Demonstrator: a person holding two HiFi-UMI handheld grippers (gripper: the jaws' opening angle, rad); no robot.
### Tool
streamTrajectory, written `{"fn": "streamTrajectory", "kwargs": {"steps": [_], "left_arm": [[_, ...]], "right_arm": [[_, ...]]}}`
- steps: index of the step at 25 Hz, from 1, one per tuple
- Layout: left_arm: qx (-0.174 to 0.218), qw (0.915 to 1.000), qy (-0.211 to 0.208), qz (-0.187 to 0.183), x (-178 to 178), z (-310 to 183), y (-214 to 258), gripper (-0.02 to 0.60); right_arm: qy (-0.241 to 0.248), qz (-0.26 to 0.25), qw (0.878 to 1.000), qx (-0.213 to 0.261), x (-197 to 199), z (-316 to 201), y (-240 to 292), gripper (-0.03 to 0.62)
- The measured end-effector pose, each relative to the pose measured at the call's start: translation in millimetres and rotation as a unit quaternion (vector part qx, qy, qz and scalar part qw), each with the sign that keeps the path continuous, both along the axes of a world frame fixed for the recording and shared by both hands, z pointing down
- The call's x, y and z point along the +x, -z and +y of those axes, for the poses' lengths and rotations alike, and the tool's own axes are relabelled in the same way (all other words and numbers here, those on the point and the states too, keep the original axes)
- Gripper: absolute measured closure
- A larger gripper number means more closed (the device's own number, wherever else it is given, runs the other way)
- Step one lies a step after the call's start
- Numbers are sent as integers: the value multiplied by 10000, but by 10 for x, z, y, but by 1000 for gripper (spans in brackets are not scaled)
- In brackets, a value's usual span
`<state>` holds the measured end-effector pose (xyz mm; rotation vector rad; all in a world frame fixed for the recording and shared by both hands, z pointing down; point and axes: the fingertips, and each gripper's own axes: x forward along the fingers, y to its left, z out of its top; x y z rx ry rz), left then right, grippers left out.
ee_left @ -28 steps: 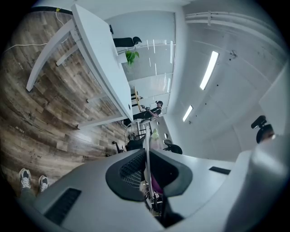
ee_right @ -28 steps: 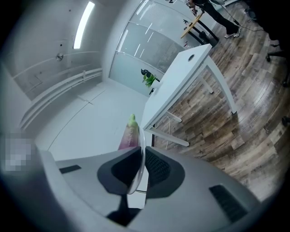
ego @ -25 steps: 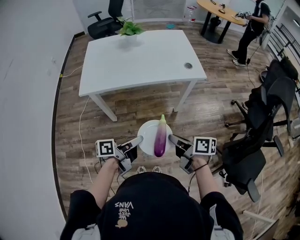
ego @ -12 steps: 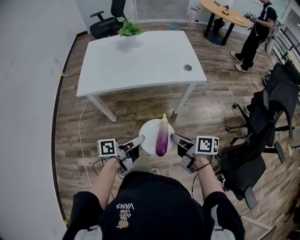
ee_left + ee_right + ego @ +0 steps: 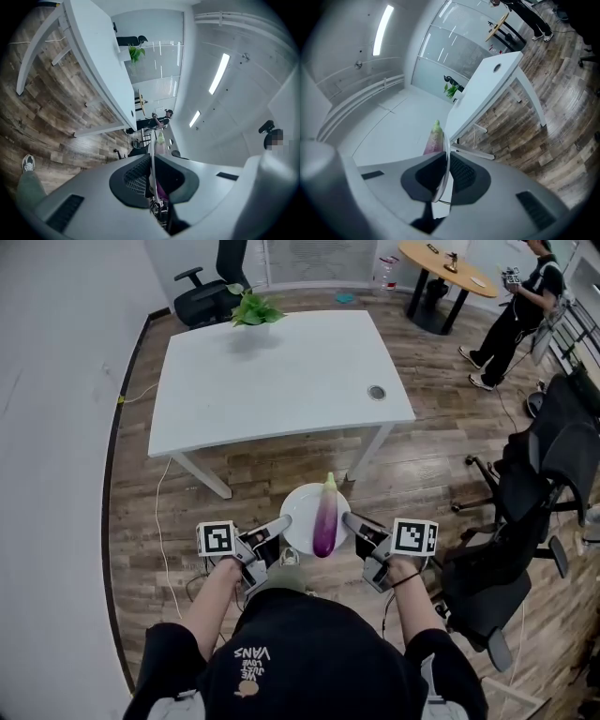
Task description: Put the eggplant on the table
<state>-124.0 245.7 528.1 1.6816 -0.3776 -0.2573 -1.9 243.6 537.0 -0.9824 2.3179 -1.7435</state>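
Head view: eggplant (image 5: 323, 519) (on plate (image 5: 296, 506)) between left claw (image 5: 280, 524), right claw (image 5: 350, 519).

The top of the white table (image 5: 281, 371) is left almost bare: only a potted plant (image 5: 251, 307) is set at its far left corner, and a round cable port (image 5: 376, 392) is sunk near its right edge. Between its near edge and the held plate (image 5: 298, 512), open wooden floor (image 5: 272, 460) is seen. Passage to the table's left is narrowed by a wall (image 5: 56, 427); its right is crowded by black office chairs (image 5: 525, 474).
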Motion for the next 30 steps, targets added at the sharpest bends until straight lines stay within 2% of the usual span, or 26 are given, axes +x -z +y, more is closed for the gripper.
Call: {"fn": "streamTrajectory", "kwargs": {"steps": [7, 12, 16, 20, 30], "left_arm": [[103, 9993, -331, -103, -27, -647, 105, 557], [98, 9984, -564, 23, -4, -1057, 190, 557], [238, 9976, -637, -84, 14, -1363, 142, 557], [20, 9981, -616, 61, 95, -1549, 134, 557], [34, 9995, -314, 33, 468, -2211, 86, 557]], "right_arm": [[-280, -45, 9995, 131, -20, -581, 131, 556], [-523, -110, 9984, 182, -35, -954, 181, 556], [-713, 49, 9974, 76, 46, -1188, 115, 556], [-649, 27, 9979, 80, 107, -1408, 101, 556], [-268, -192, 9994, 138, 437, -2154, 148, 556]]}}
